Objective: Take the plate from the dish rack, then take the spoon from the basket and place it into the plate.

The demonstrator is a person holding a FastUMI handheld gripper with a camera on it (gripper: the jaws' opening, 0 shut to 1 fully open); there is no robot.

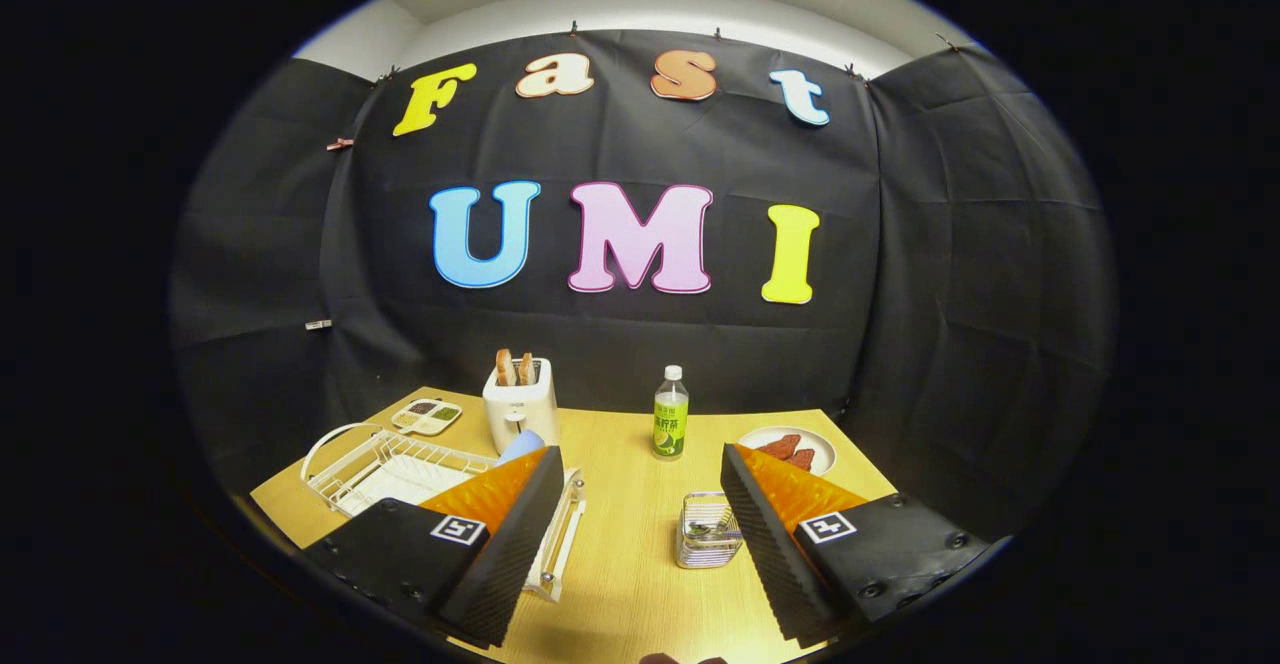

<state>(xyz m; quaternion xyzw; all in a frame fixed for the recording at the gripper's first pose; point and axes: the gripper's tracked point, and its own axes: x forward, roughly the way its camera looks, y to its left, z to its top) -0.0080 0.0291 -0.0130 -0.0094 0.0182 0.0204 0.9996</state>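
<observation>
Tongs (640,504) wide, empty | basket (708,530) between fingers | dish rack (400,469) behind left finger | bottle (670,414) beyond

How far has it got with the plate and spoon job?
Nothing looks done yet. The gripper is open and holds nothing, its fingers above the table. The dish rack sits by one finger, the basket by the other. Fetching the plate, then the spoon, remains; I can't make out either clearly.
</observation>
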